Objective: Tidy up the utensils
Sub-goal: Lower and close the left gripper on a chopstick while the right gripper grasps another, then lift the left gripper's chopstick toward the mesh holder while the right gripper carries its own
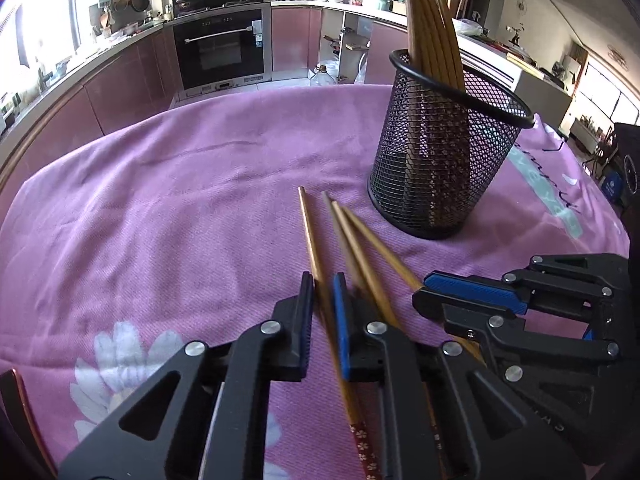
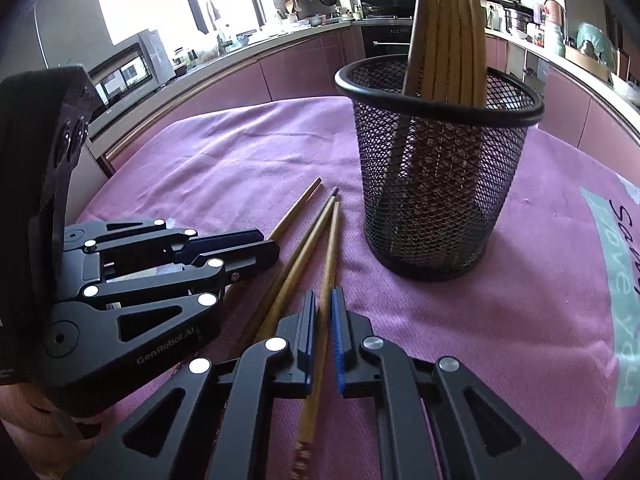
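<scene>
**Two grippers, one chopstick each, beside the mesh cup**

Four loose chopsticks lie on the pink cloth (image 1: 180, 200) in front of the black mesh cup (image 1: 448, 152), all on the near side of it. Their narrow tips point toward the cup and their long axes run away from the cameras, fanning slightly apart.

The left gripper (image 1: 323, 284) is clamped on the leftmost chopstick (image 1: 310, 232), which passes between its black and blue pads; its patterned red end lies nearest the left wrist camera. The right gripper (image 2: 321, 300) is closed on the rightmost chopstick (image 2: 333, 240), the one lying closest to the cup. The two middle chopsticks (image 2: 304, 248) lie between the grippers, side by side and nearly touching.

In the cup stands a bundle of about six more chopsticks (image 2: 448, 20), upright and leaning against its far rim.
</scene>
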A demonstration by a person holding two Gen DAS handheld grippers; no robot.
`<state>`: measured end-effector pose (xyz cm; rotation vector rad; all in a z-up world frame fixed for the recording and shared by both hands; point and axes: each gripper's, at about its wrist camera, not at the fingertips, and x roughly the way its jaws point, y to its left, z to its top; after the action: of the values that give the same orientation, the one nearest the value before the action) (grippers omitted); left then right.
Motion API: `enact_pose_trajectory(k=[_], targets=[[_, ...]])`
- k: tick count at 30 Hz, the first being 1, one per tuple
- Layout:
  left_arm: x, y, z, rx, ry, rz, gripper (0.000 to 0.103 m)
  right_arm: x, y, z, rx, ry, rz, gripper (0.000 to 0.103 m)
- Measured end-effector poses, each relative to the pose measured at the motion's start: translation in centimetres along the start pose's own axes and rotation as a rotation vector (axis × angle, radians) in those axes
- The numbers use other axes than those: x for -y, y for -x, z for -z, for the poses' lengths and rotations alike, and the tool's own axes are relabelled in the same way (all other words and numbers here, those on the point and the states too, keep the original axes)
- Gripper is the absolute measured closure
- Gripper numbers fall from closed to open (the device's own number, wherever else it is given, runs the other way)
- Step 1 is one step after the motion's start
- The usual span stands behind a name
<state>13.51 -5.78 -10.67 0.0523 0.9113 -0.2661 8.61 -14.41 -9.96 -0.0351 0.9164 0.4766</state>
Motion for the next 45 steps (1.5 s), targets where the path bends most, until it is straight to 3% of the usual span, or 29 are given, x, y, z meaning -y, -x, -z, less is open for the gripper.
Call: enact_pose_trajectory(k=[17, 30, 45], targets=[[-1.4, 4.2, 0.4, 0.065, 0.057, 0.093, 0.095, 0.7, 3.3, 0.4, 0.059, -0.037, -0.104, 0.098], [-1.6, 9.6, -0.7, 0.160, 0.067, 0.225, 0.095, 1.7, 8.2, -0.1, 0.205, -0.049, -0.131, 0.098], [-1.3, 14.1, -2.8, 0.278, 0.059, 0.304, 0.095, 2.9, 12.3, -1.7, 0.350, -0.055, -0.121, 0.098]])
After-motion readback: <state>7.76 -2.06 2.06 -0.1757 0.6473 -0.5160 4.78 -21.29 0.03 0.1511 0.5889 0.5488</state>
